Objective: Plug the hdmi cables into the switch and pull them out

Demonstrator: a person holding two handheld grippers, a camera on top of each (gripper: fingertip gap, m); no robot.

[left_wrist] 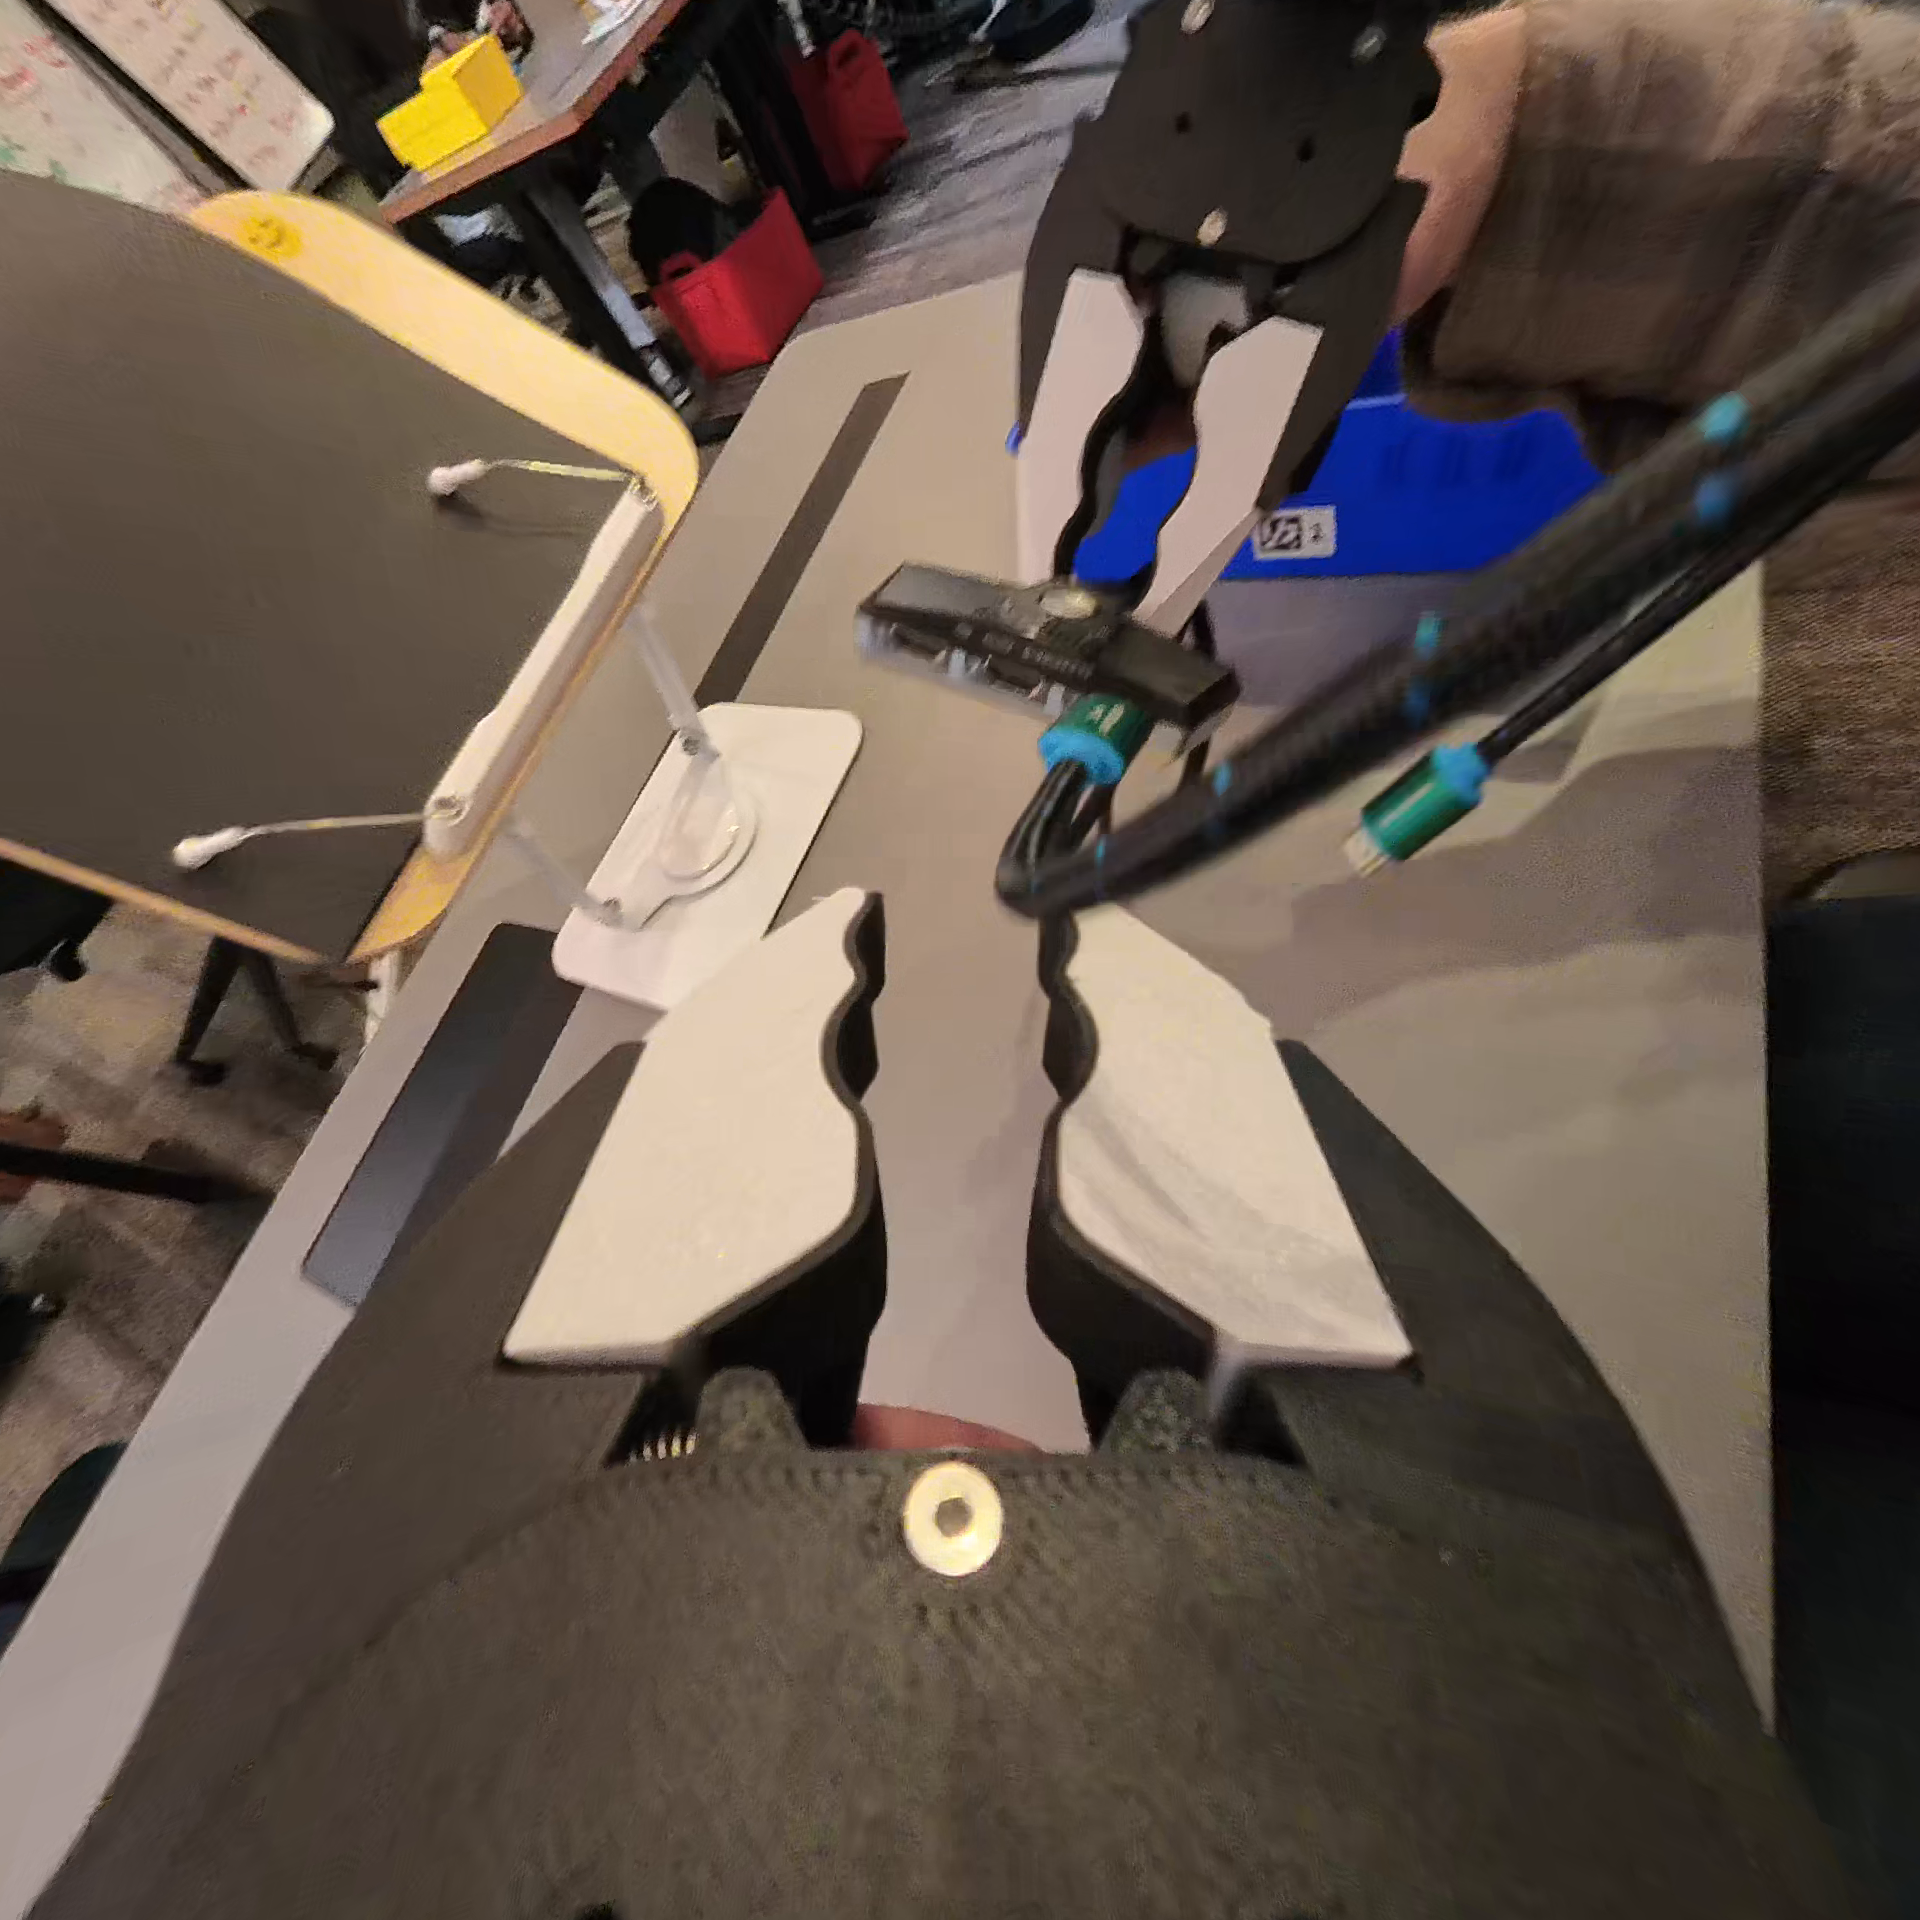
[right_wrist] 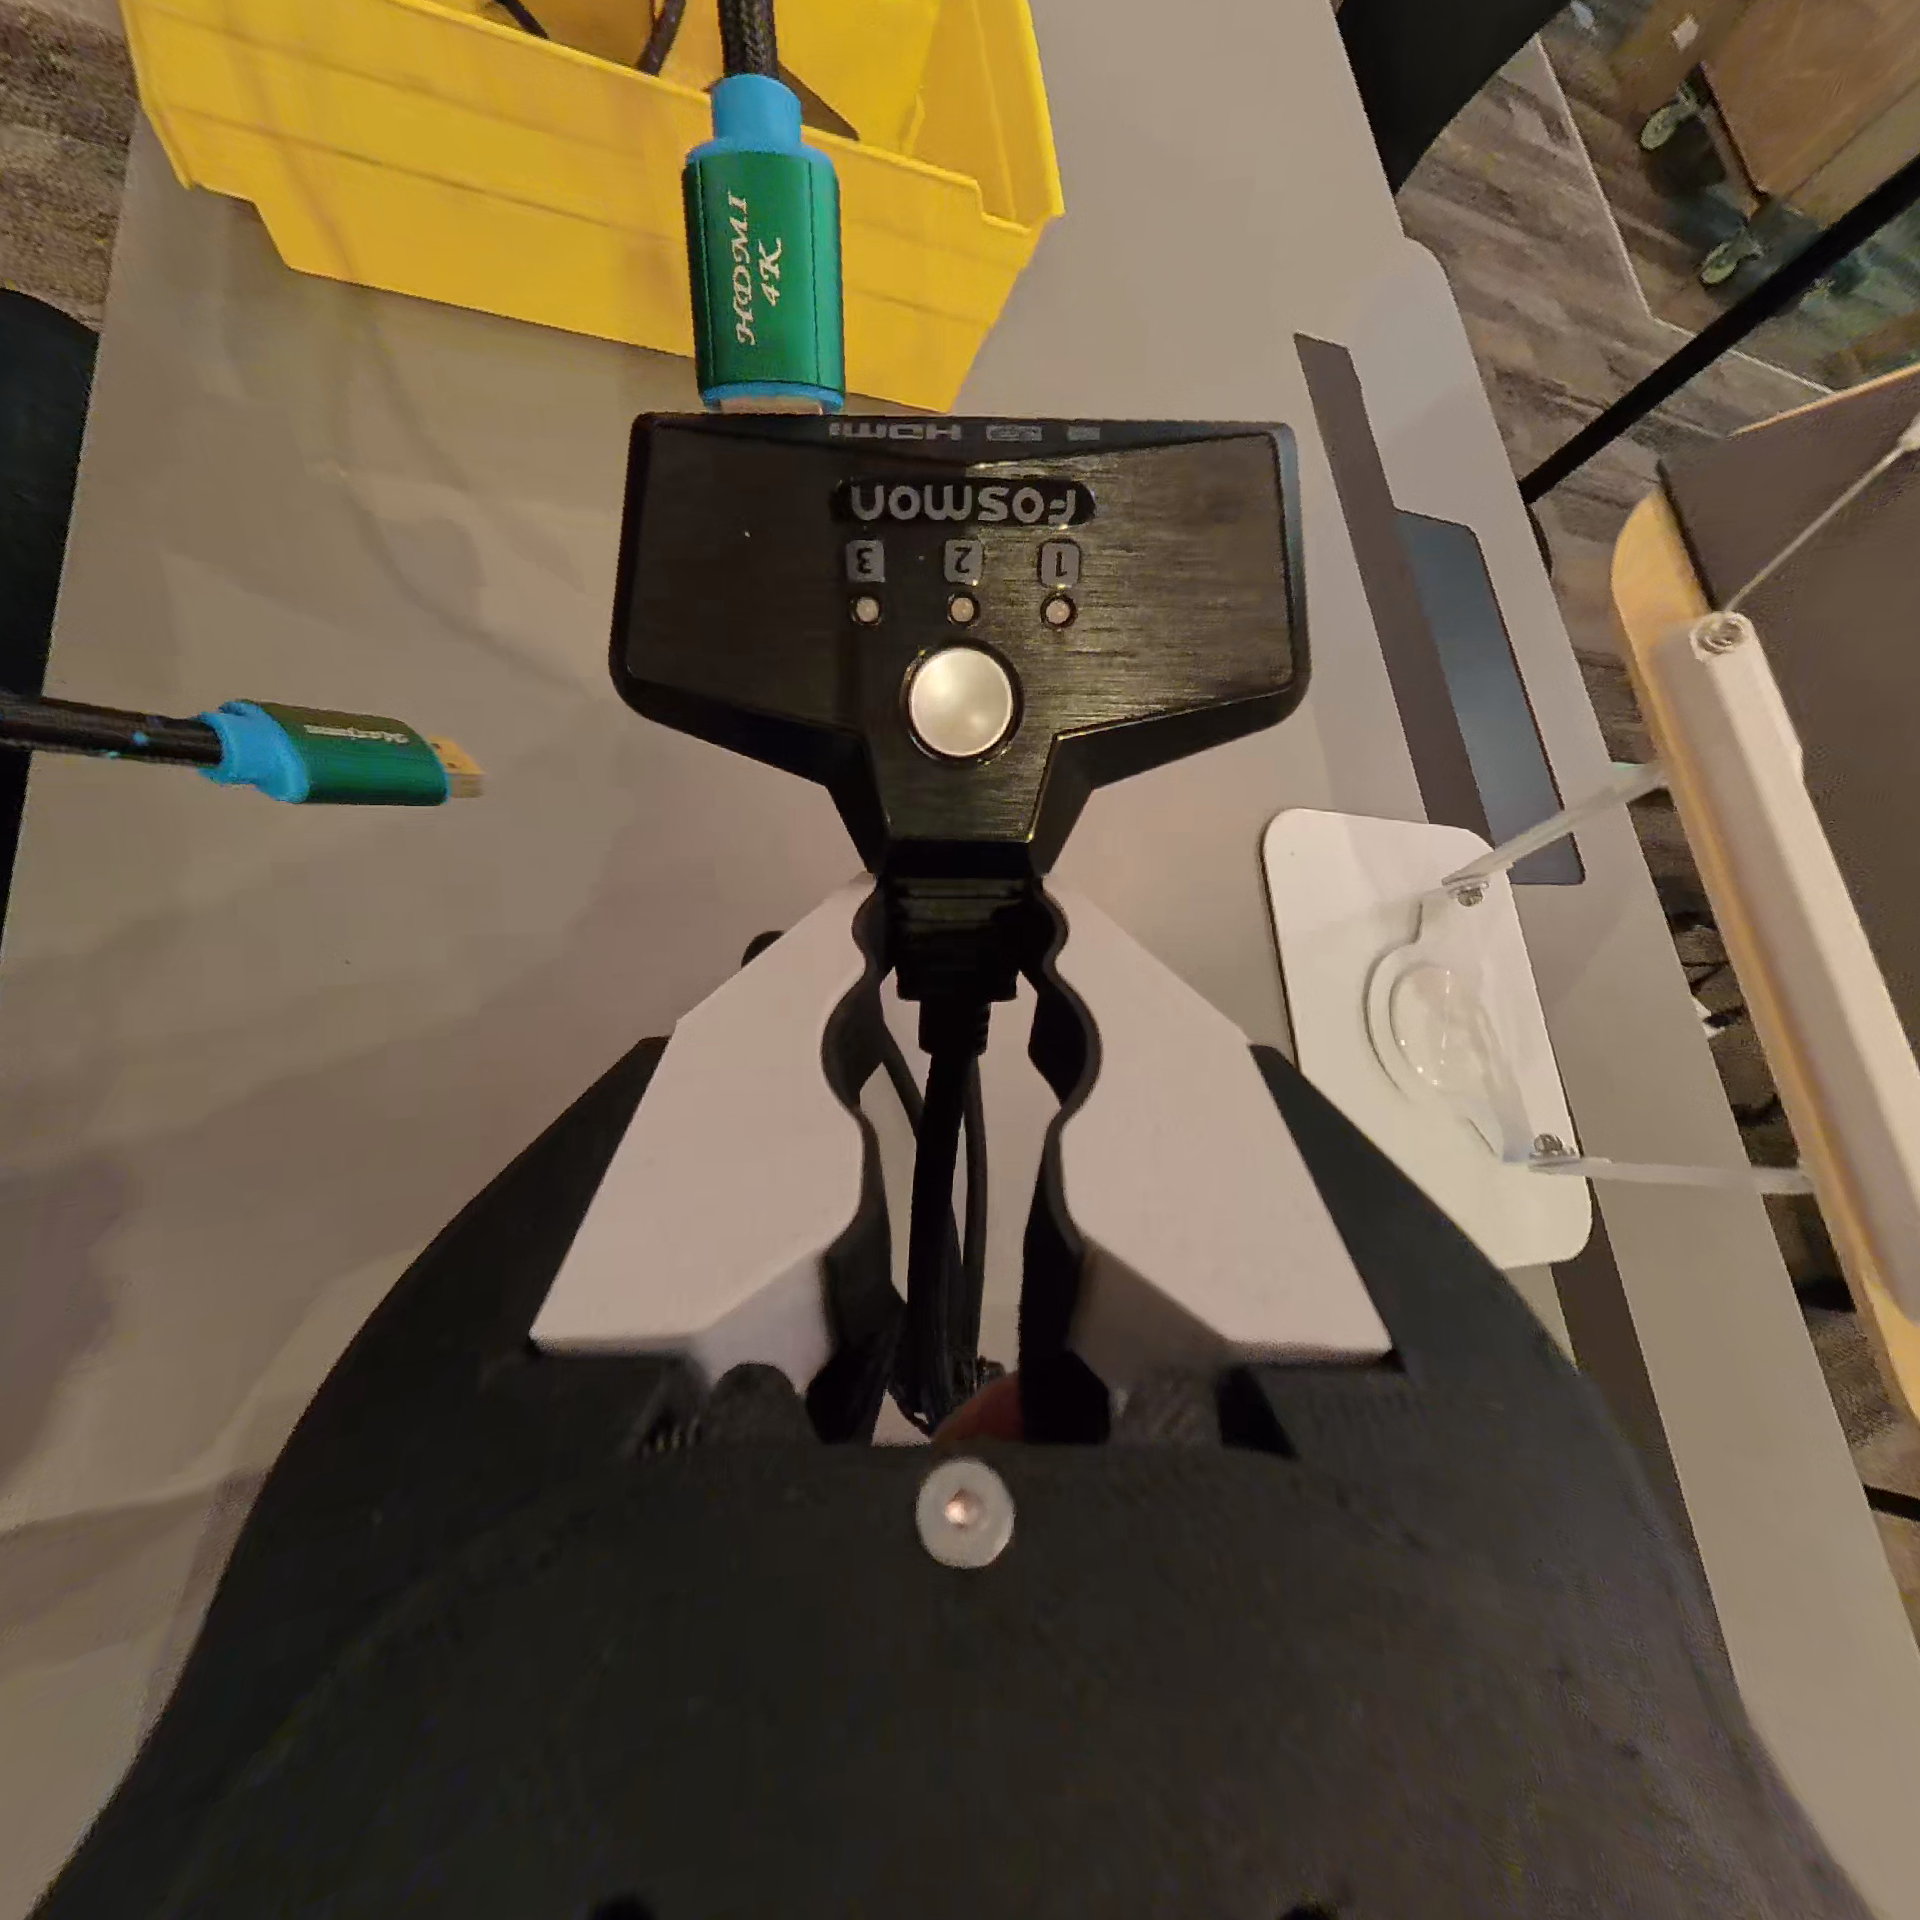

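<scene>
Switch (right_wrist: 956,613) sits clamped at right tool (right_wrist: 961,914) tips.

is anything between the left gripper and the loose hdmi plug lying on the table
Nothing solid blocks it. The left gripper is open with the bundled black cable crossing just past its fingertips, and the loose HDMI plug lies to its right on the grey table, free of the switch that the right gripper holds.

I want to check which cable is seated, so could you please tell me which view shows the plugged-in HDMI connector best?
The right wrist view: the green connector appears sharp, entering the switch. The left wrist view shows it small, blurred and partly hidden.
</scene>
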